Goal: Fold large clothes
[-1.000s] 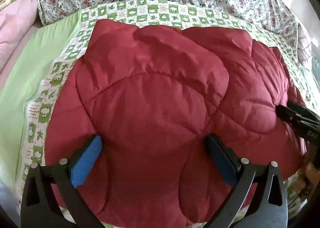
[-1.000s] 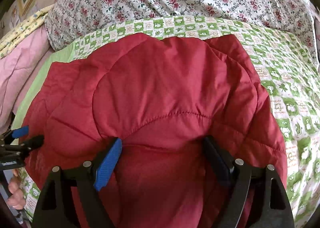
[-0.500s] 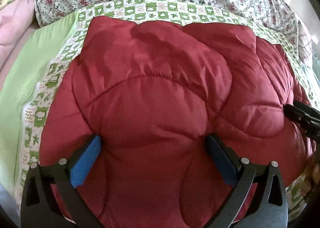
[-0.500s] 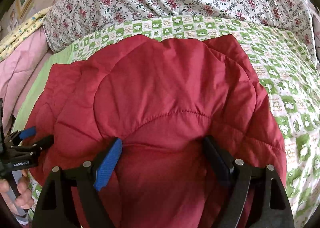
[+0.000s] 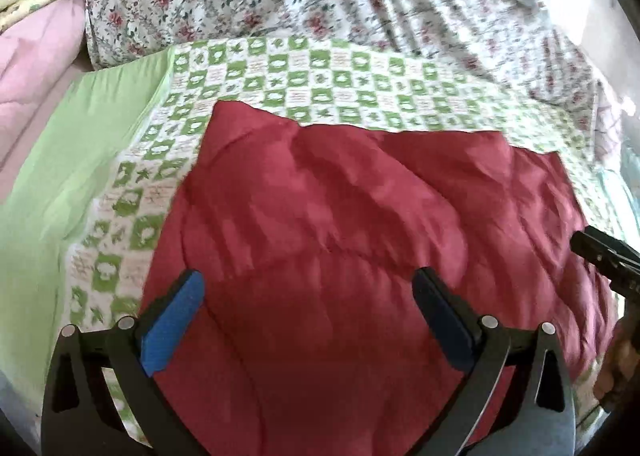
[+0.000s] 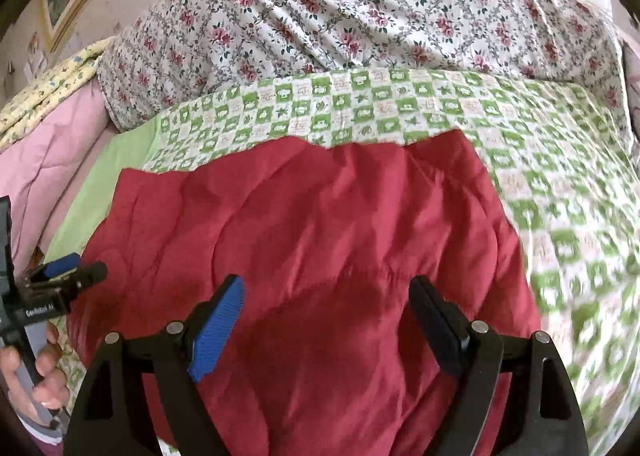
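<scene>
The bed (image 6: 560, 184) fills both views, spread with a green-checked sheet and backed at twelve o'clock by a flowered quilt (image 6: 360, 16); pink bedding (image 5: 28, 68) lies at ten o'clock.

On the sheet lies the red coat (image 5: 360, 240), a padded, quilted garment bunched into a rough slab, its far hem running straight across toward twelve o'clock and its near bulk spilling under both cameras at six o'clock.

It looks light for its bulk, soft and springy, with a smooth shell that is likely to slide on itself, so a fold may puff back open unless pressed flat. A pinch of shell alone would probably slip; the firmer choice seems to be an edge or a stitched seam, taking shell and padding together, one corner per hand.

The left tongs (image 5: 308, 320) stand wide apart above the coat, nothing pinched between them. The right tongs (image 6: 328, 324) are likewise spread, and the fabric beneath them appears free of their pads.
</scene>
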The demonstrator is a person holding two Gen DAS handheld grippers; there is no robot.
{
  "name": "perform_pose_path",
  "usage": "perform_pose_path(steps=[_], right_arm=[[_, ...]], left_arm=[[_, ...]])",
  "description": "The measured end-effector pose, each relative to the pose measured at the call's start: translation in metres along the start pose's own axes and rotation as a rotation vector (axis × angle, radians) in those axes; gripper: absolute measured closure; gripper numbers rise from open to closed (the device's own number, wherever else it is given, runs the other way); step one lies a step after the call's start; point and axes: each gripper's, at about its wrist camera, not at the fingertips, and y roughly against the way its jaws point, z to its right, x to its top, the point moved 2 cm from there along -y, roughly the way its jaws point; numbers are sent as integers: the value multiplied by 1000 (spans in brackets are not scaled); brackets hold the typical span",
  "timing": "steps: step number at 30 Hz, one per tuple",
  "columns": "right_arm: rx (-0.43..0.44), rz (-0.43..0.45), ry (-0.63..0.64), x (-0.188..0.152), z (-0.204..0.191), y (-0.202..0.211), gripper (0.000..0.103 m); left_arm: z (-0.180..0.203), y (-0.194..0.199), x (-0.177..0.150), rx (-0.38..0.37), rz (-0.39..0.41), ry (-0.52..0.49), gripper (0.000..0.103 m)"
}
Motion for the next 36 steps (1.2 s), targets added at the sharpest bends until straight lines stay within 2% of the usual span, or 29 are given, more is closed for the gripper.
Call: perform_pose_path(steps=[4,7,13,15,16,20,24,25,27,30,33,36], right_arm=[[-31,-88,-1,11,16,-41,17],[-33,-104,-52,16,34,-57,17],[-2,-91,-127,13,53,-71,17],[-8,-84,-128,11,52,-70,17],[-6,-82,-130,10,53,-70,17],[12,-67,-158,9,58,-67,17],[4,-44,-166,8,55,-49,20],[-10,-13,-163,6,51,-33,20],[5,45,-138,-1,38,2,19],[16,84,-61,-22,12,44,18],[3,43,28,-50,-9,61,18],[-58,-51,80,-76,-13,46,20]], left_arm=[[-8,-44,12,15,-105,22,0],[-9,-65,17,33,-136,36,0],[-1,-85,29,59,-161,22,0],[-1,-75,29,53,-151,25,0],[-2,-68,29,45,-144,23,4],[3,-7,2,-23,-79,-3,5],[5,34,-41,-71,-57,-26,5],[7,38,-52,-81,-66,-29,5],[11,34,-66,-90,-94,-37,5],[17,15,-78,-54,-119,-60,4],[20,11,-79,-35,-97,-77,3],[21,8,-79,-27,-96,-89,2]])
